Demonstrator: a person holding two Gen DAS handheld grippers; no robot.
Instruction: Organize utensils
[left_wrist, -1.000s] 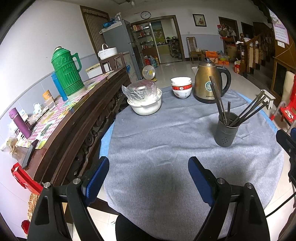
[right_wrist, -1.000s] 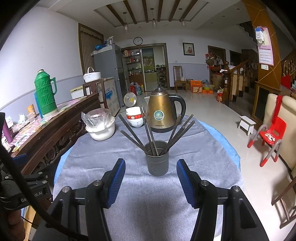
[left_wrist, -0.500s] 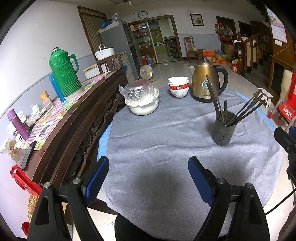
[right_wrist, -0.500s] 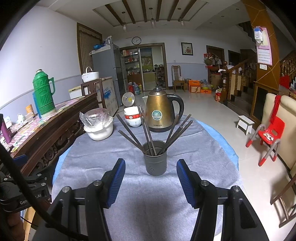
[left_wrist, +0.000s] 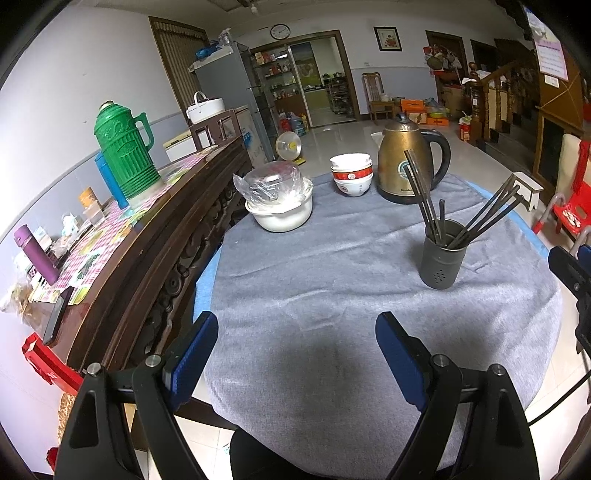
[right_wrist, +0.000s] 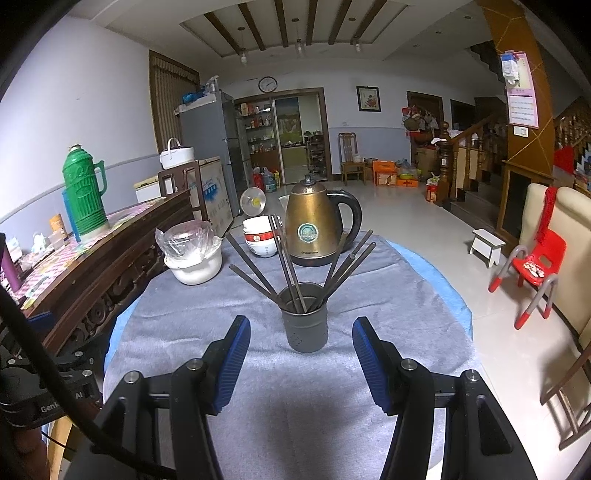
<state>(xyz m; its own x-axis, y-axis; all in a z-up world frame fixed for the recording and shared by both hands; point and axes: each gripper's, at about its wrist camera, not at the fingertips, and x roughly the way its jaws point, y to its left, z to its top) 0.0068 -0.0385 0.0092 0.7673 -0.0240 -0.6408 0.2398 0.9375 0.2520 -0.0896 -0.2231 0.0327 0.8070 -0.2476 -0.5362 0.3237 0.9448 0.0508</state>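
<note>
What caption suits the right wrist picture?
Open right gripper faces a grey holder of dark chopsticks on a cloth-covered table.

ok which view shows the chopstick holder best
The right wrist view: the chopstick holder stands centred just ahead of the open tongs, chopsticks fanned out. The left wrist view shows it off to the right, farther away.

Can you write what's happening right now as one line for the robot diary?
left tongs: open, empty | right tongs: open, empty, facing holder | chopsticks: in holder | kettle: behind holder
</note>
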